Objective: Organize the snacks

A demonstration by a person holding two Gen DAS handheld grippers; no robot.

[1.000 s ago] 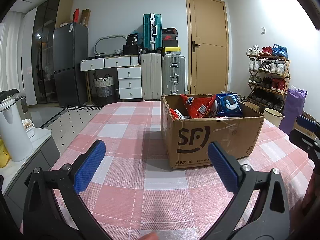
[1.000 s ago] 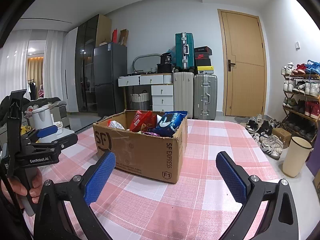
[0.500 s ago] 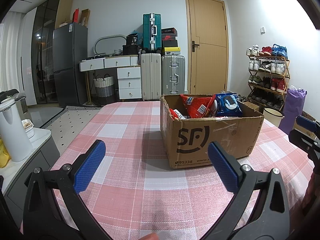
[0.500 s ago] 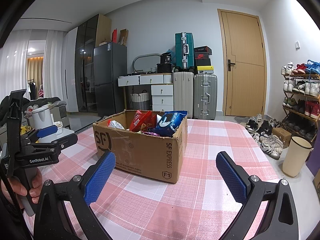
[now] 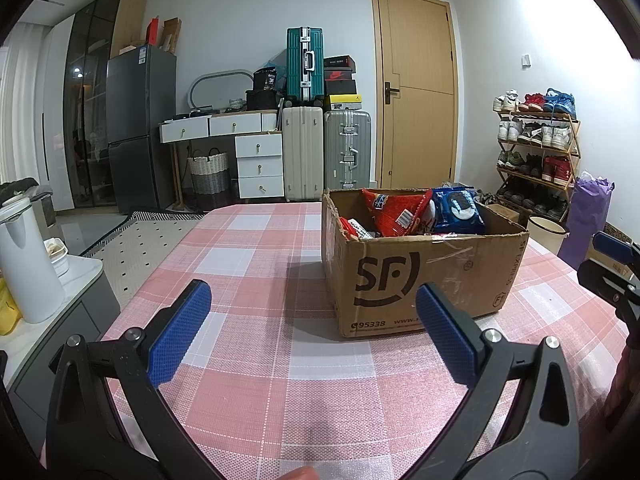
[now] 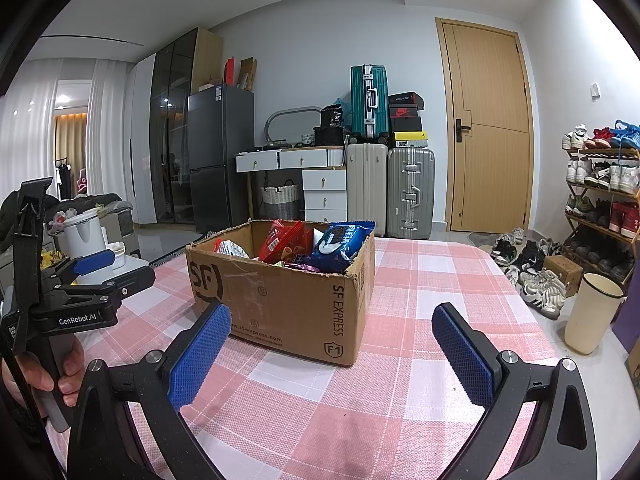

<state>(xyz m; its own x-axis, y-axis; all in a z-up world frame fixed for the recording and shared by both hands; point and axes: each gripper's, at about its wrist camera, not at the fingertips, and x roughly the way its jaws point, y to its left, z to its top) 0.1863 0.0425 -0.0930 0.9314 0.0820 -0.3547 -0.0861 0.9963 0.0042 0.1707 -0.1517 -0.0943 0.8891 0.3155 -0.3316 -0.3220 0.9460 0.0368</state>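
Item: cardboard box (image 5: 424,276), brown, open-topped, printed "SF" in black on one long face and "SF EXPRESS" on the short end, strips of clear tape on the front, top edges ragged. Contents: snack packets standing on end, among them a red packet (image 5: 394,212) and a blue cookie packet (image 5: 456,210); smaller wrappers lie lower down, too small to read.

Location: the box stands on the table (image 5: 256,248), ahead of both pairs of fingers and touching neither. In the left wrist view it sits beyond the right-hand pad of the left gripper (image 5: 313,330); in the right wrist view it sits beyond the left-hand pad of the right gripper (image 6: 331,350).

Grippers: both sets of blue-padded fingers are spread wide and hold nothing, hovering over the cloth.

View differences: the left wrist view shows the box's long "SF" face nearly square-on, and the tip of the right gripper at its far right edge. The right wrist view shows the box corner-on with the "SF EXPRESS" end, plus the left gripper's body, marked "GenRobot.AI", held in a hand (image 6: 48,372) at far left.

Surface: pink and white checked tablecloth.

Room: wooden door (image 5: 416,92), stacked suitcases (image 5: 306,120), white drawers, grey fridge (image 5: 140,124), shoe rack (image 5: 536,152), white kettle (image 5: 28,260) at left.
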